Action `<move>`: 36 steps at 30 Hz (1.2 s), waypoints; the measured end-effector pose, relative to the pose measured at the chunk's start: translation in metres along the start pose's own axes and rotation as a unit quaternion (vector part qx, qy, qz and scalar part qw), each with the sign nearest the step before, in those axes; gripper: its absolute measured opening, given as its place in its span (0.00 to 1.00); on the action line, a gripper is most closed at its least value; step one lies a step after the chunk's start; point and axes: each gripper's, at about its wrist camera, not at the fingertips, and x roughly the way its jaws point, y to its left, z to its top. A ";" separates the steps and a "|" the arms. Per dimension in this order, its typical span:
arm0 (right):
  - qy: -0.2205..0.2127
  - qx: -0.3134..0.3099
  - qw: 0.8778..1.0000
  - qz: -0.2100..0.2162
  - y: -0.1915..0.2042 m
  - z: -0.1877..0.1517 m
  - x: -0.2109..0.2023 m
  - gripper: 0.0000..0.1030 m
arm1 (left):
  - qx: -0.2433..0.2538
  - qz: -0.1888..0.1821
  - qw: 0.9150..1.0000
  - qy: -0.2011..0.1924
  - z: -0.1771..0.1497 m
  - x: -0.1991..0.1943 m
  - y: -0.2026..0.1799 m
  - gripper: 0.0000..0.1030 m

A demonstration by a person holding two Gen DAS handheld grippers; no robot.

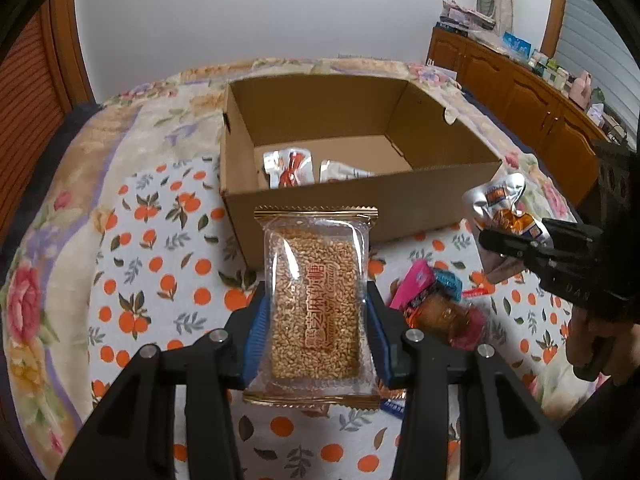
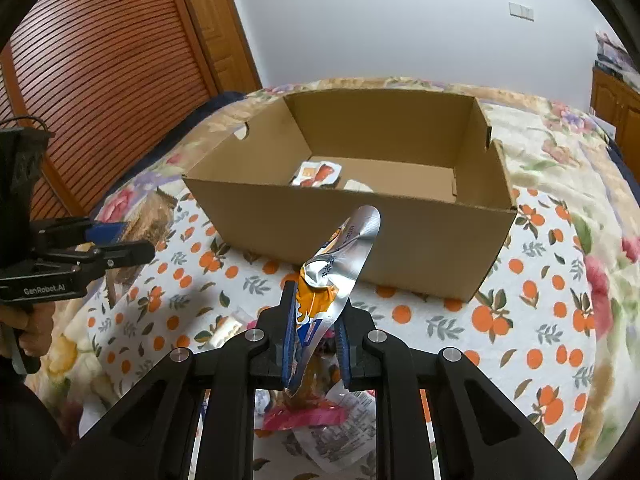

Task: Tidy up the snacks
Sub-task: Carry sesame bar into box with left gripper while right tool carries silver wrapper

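Both tongs are loaded and both face the open cardboard box (image 1: 362,204), which sits on the bed just ahead of them, its near wall square across the line of approach. The left tongs (image 1: 318,328) are clamped on a sesame brittle bar (image 1: 316,300) in a clear wrapper, the blue pads pressing its two long sides, so the bar's long axis runs straight forward along the fingers and its far end points at the near wall, a little short of it. The right tongs (image 2: 316,334) are shut on a silver and orange foil pouch (image 2: 340,264), held by its lower end; its crumpled free end rises forward and to the right, toward the same wall. From the left camera the pouch (image 1: 502,210) hangs to the right of the left tongs, near the box's right front corner. Neither load seems over the opening yet, and the left one looks slightly nearer the middle of the wall. Two foil packets (image 1: 288,168) already lie inside against the near wall, ahead and slightly left; the right and far parts of the box floor are bare, so there is room to drop beyond them. The near rim is the edge to clear: each load probably has to go up and forward before release. Loose snacks (image 1: 438,308) lie on the orange-print cloth (image 1: 160,280) just right of the left tongs, beneath the right ones.
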 end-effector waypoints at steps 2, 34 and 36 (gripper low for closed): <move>-0.005 0.000 1.000 0.000 -0.001 0.002 -0.003 0.15 | 0.004 0.007 1.000 -0.007 0.005 -0.002 -0.003 0.42; -0.059 -0.029 0.998 -0.017 -0.027 0.059 -0.020 0.15 | -0.009 0.004 0.997 -0.075 0.099 0.036 -0.011 0.42; -0.059 -0.037 0.997 -0.021 -0.027 0.065 -0.018 0.15 | -0.011 0.005 0.997 -0.076 0.103 0.038 -0.007 0.42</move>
